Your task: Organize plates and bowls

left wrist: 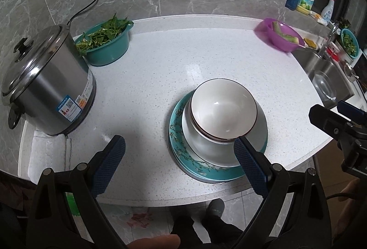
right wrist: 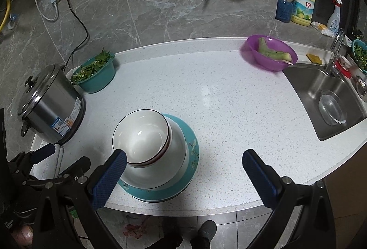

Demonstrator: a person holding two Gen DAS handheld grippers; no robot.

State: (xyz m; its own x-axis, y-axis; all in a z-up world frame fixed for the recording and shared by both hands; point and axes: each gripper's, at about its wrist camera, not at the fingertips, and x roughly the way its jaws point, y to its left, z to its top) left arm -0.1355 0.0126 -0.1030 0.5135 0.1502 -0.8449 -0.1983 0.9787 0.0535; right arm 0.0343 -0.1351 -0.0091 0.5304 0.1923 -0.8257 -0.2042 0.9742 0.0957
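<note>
- Grey marble-pattern wall tiles stood behind a white speckled worktop point(left wrist: 160, 61); a steel sink point(right wrist: 325, 97) lay at right of frame.
- Stack, lower centre: white bowl point(left wrist: 222, 109) with dark rim, nested in further bowls, on a white plate point(left wrist: 261, 134) over a teal flowered plate point(left wrist: 183, 152). Glazed, smooth, likely slippery.
- Left claw point(left wrist: 181, 164) spread wide, empty; right claw point(right wrist: 183, 178) spread, empty, one finger overlapping the stack in view.
- Judgement: stacking appeared done; any lift should grip the plate rims from both sides, keeping level.
- Steel cooker point(left wrist: 45, 84), teal basin of greens point(left wrist: 107, 47), purple basin point(right wrist: 270, 56): untouched.
</note>
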